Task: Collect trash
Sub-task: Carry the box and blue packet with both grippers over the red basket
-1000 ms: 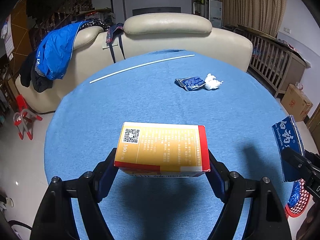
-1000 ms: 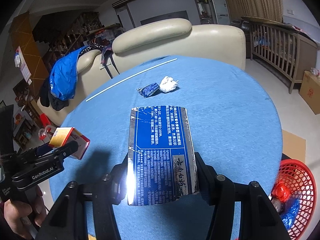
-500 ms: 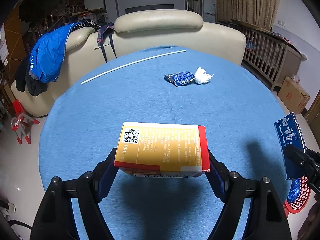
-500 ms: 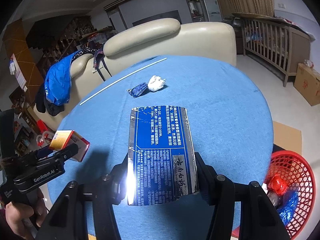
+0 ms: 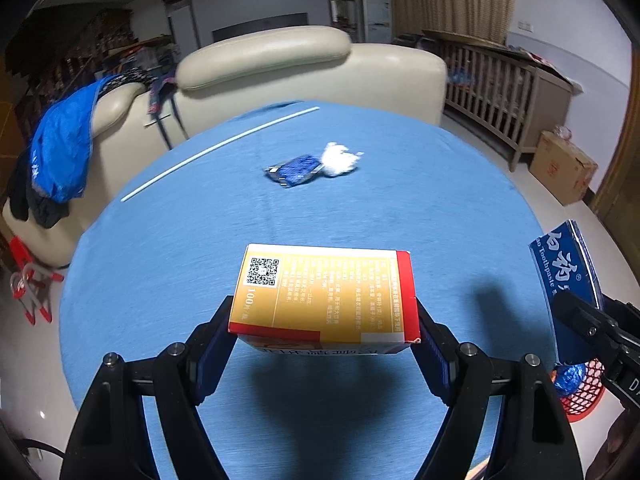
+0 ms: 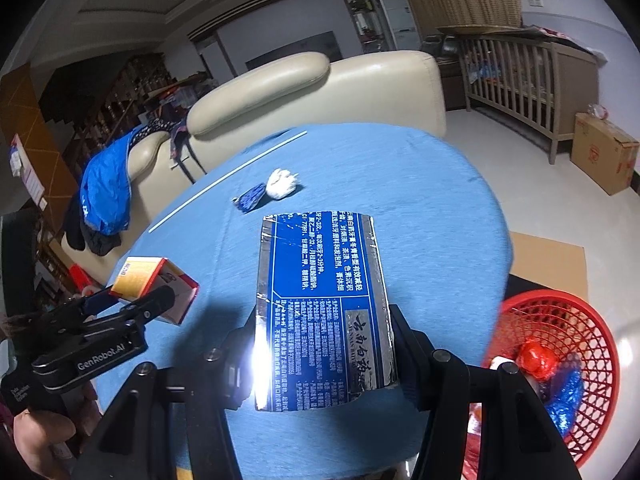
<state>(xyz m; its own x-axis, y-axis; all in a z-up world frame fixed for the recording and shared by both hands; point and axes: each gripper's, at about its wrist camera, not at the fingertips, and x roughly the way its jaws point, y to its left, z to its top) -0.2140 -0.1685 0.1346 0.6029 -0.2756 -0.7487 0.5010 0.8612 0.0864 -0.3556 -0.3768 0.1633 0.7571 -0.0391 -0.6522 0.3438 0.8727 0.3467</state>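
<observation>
My left gripper (image 5: 323,320) is shut on an orange and red carton (image 5: 324,294), held above the near part of the round blue table (image 5: 440,220). The carton also shows in the right wrist view (image 6: 154,282). My right gripper (image 6: 322,344) is shut on a blue and silver toothpaste box (image 6: 322,304), also seen at the right edge of the left wrist view (image 5: 568,280). A blue wrapper (image 5: 296,168) and a white crumpled tissue (image 5: 338,159) lie side by side farther back on the table. A red mesh basket (image 6: 560,364) with trash stands on the floor at the right.
A thin white rod (image 5: 220,152) lies across the table's far left. A cream sofa (image 5: 304,64) with a blue jacket (image 5: 64,148) stands behind the table. A wooden crib (image 5: 500,92) and a cardboard box (image 5: 560,168) are at the right.
Both grippers have drawn back and to the right with their boxes still held. The red basket now shows more fully in the right wrist view.
</observation>
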